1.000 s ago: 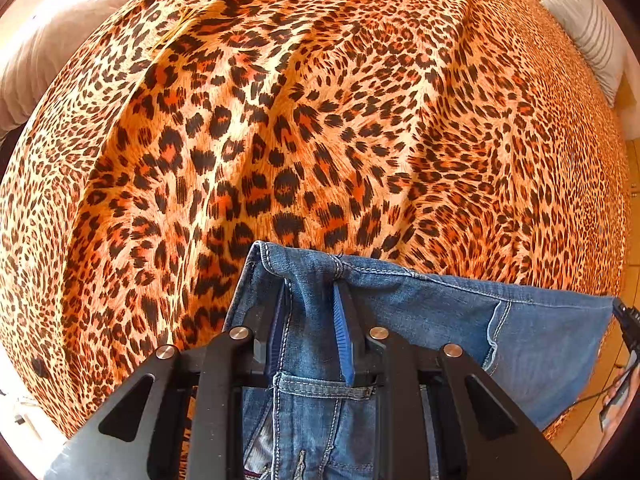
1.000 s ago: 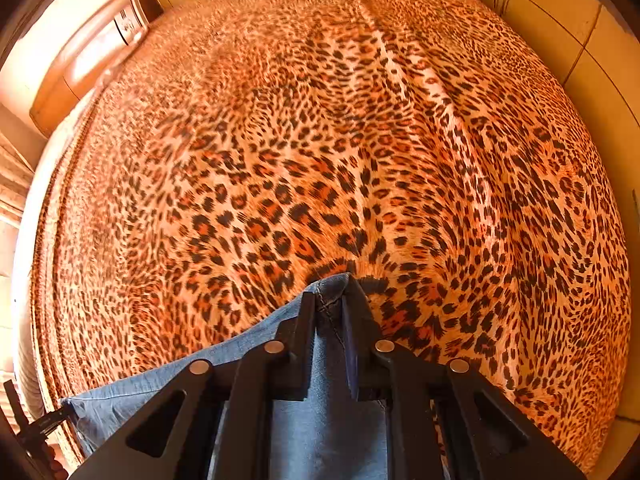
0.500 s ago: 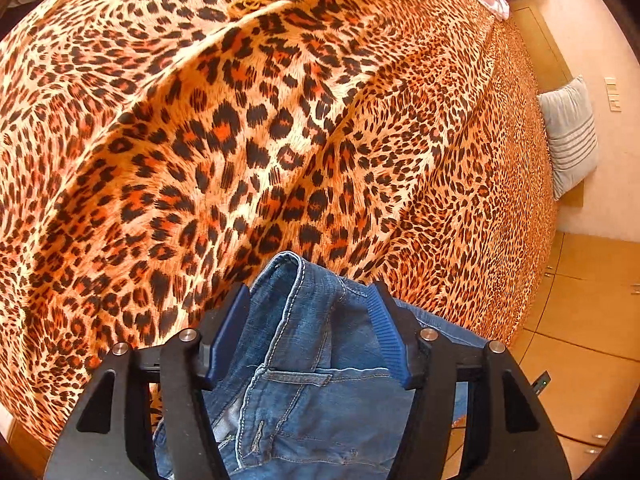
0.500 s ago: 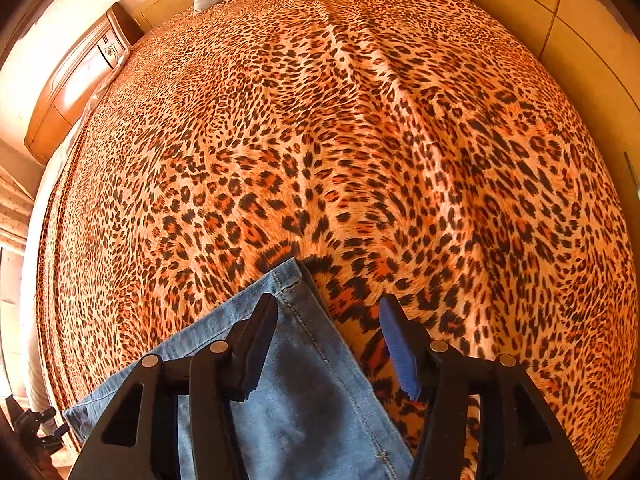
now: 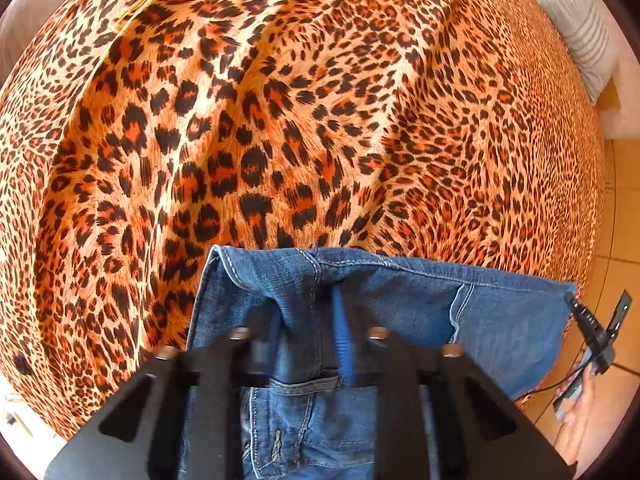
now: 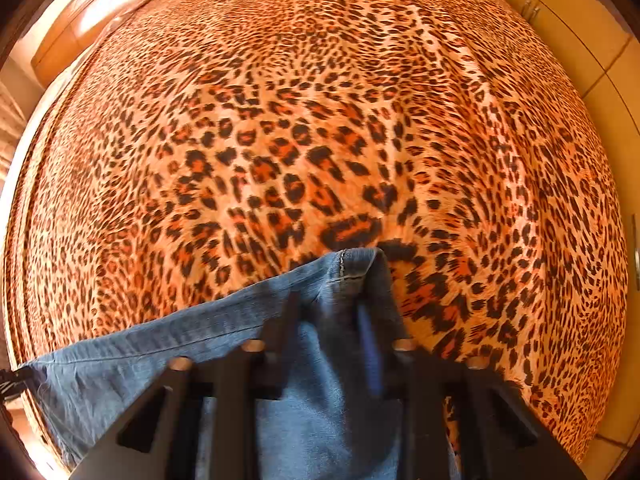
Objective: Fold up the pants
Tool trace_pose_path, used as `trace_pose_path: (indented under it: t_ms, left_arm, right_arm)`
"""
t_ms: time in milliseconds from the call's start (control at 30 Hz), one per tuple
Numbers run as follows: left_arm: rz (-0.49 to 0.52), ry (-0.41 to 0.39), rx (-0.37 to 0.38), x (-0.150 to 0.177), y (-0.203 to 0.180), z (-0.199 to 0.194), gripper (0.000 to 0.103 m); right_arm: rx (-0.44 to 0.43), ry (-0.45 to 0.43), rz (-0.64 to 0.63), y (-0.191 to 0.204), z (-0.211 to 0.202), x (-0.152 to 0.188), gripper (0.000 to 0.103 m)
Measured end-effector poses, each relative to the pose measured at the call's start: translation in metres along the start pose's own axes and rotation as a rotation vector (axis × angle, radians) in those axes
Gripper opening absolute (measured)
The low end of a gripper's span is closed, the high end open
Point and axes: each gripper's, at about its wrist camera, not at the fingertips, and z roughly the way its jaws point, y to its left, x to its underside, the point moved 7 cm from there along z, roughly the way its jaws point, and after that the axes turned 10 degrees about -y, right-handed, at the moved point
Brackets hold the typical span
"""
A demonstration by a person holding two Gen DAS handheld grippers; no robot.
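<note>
Blue denim pants point(image 5: 400, 308) lie at the near edge of the bed, on its orange-black leopard-print bedspread point(image 5: 280, 120). Left tool point(image 5: 306, 332) points down w/ both fingers clamped together on a bunched fold of the waistband, next to a stitched seam; pocket stitching shows just below, betw. the black arms. Right tool point(image 6: 330, 334) is likewise pinched tight on the other end of the same top edge, denim gathered betw. its fingers, corner poking up past the tips. Fabric stretches sideways from each grip toward the other tool. Striped grey-white pillow point(image 5: 580, 32) sits at the far right corner in the left view; wooden headboard point(image 6: 96, 12) top left in the right view.
</note>
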Motion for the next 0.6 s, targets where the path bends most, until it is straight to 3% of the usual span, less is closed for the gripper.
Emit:
trace_pose_path:
  t_ms: [100, 400, 600]
  left_arm:
    - [0.034, -0.048, -0.011, 0.004, -0.009, -0.009, 0.006]
    - [0.153, -0.256, -0.014, 0.016, -0.043, -0.064, 0.006]
    - [0.223, -0.386, -0.016, 0.039, -0.034, -0.113, 0.006]
  right_arm:
    - [-0.003, -0.054, -0.006, 0.004, -0.015, 0.0, 0.007]
    - [-0.127, -0.23, 0.12, -0.012, -0.088, 0.012, 0.007]
    - [-0.182, -0.319, 0.183, -0.024, -0.148, 0.041, 0.007]
